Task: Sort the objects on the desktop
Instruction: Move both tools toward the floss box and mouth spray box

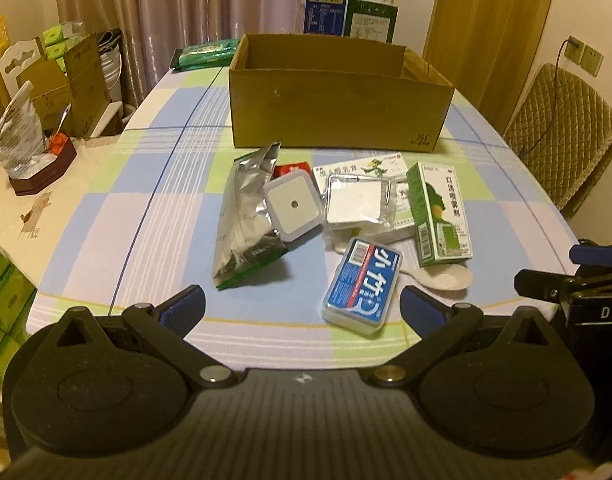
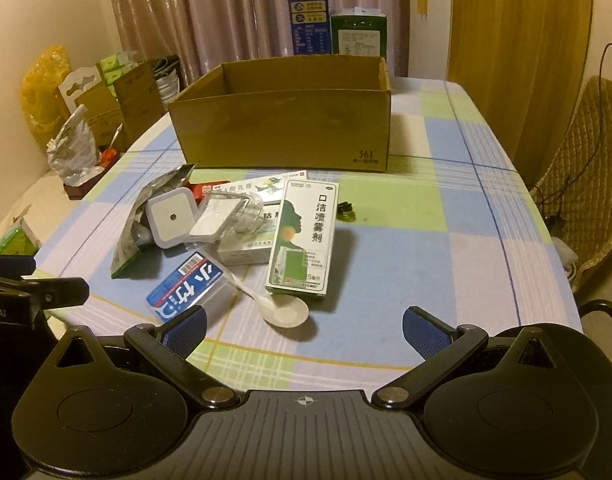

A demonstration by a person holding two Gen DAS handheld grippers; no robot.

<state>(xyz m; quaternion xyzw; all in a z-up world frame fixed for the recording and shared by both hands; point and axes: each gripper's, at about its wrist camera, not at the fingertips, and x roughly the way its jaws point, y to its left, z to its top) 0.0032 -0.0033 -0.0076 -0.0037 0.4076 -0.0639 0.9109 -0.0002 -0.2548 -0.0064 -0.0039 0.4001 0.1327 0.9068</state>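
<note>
Below the cardboard box [image 1: 337, 108] at frame centre, the overlapping pile risked toppling if either spread, empty gripper, left gripper [image 1: 302, 312] or right gripper [image 2: 304, 330], snagged the green spray carton [image 2: 304, 236] resting on the white spoon [image 2: 280, 308].

Left gripper [image 1: 302, 308] and right gripper [image 2: 305, 330], matte black housings, round side discs, silver pivot screws, blue ribbed pads

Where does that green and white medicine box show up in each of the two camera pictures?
Left wrist view: green and white box, right of centre, at the pile's right edge.
Right wrist view: the same box, dead centre, its foot by the white spoon.
Shared landmark: the open cardboard box behind the pile.
</note>
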